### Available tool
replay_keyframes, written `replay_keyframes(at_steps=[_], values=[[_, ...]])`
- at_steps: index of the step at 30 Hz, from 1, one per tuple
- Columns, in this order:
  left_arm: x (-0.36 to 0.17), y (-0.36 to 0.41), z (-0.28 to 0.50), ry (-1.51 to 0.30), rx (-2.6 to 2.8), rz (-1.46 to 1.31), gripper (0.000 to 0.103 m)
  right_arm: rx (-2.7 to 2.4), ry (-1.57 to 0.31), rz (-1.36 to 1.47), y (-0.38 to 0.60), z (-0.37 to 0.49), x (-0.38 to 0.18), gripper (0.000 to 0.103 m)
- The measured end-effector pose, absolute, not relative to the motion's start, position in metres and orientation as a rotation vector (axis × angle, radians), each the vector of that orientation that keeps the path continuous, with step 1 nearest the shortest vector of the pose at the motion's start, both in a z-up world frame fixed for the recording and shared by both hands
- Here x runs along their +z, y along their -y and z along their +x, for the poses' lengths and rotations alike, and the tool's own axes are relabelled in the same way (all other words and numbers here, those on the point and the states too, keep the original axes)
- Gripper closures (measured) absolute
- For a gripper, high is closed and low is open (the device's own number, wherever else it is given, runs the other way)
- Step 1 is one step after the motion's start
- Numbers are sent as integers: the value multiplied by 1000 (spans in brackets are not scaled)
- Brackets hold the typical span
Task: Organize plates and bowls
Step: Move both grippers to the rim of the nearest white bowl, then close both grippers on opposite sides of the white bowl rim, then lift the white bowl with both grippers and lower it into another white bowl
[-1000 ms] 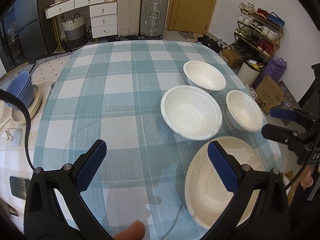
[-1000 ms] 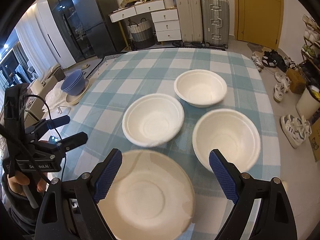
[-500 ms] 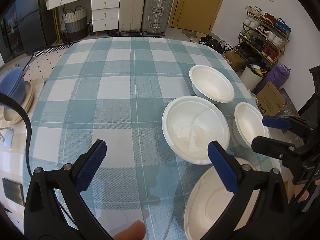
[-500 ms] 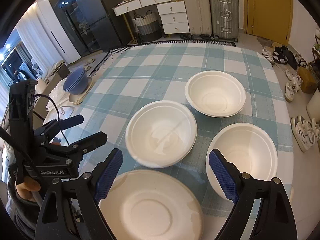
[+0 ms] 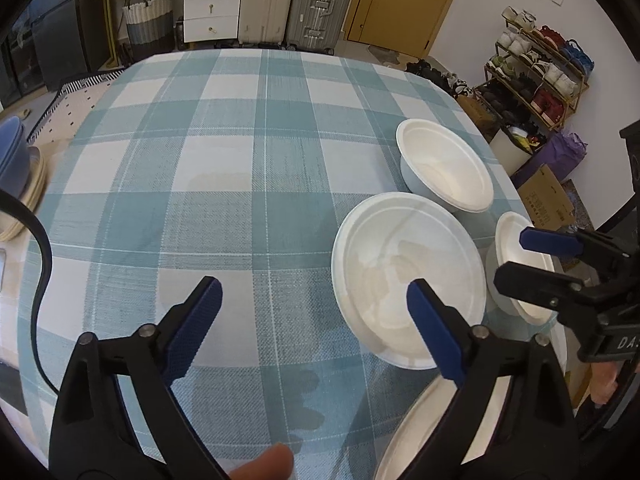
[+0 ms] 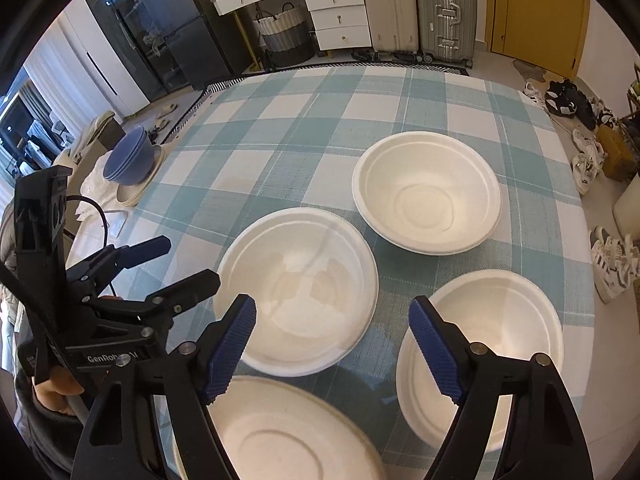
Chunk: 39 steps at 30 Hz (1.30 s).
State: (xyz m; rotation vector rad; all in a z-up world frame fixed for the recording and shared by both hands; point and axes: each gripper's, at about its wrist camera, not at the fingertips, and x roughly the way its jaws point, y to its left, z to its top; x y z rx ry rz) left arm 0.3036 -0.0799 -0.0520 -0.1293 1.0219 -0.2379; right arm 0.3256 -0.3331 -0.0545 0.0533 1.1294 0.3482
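Note:
Three white bowls and a white plate sit on the checked tablecloth. The middle bowl (image 6: 296, 288) (image 5: 408, 276) lies ahead of both grippers. The far bowl (image 6: 427, 192) (image 5: 446, 170) is behind it. The near right bowl (image 6: 492, 352) (image 5: 520, 268) sits under my right gripper's right finger. The plate (image 6: 280, 436) (image 5: 420, 440) lies at the near edge. My left gripper (image 5: 314, 314) is open and empty above the cloth, its right finger over the middle bowl's rim. My right gripper (image 6: 334, 332) is open and empty above the middle bowl's near edge.
The round table (image 5: 240, 152) has a teal and white cloth. A stack of blue bowls on plates (image 6: 132, 164) stands beside the table at the left. Suitcases (image 6: 444, 8), drawers and a shoe rack (image 5: 536, 68) line the room's far side.
Both grippers have moved forward and lower over the table, closer to the middle bowl. The plate has slid toward the bottom of both views. Both stay open.

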Motion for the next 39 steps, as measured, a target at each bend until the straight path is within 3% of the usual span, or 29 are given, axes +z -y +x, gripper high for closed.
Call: replay_keyframes(at_steps=[4, 9, 13, 15, 19, 21, 23, 26, 39], values=[[-60, 84, 308, -1029, -248, -122, 14, 354, -1151, 52, 329, 334, -64, 28], [-67, 87, 316, -1050, -236, -133, 31, 341, -1174, 43, 327, 343, -73, 31], [-70, 91, 319, -1064, -243, -132, 32, 335, -1196, 28, 327, 349, -80, 38], [-74, 93, 322, -1076, -242, -128, 41, 334, -1206, 29, 328, 351, -84, 41], [-81, 95, 327, -1090, -244, -124, 55, 346, -1226, 29, 327, 356, -93, 54], [-84, 98, 329, -1095, -247, -109, 71, 351, -1239, 29, 326, 357, -98, 61], [-87, 102, 329, -1105, -252, -101, 80, 347, -1244, 35, 326, 359, -103, 79], [-91, 106, 330, -1114, -265, -95, 90, 338, -1247, 41, 327, 360, -106, 88], [-69, 102, 330, -1088, -251, -77, 93, 356, -1213, 62, 327, 355, -89, 90]])
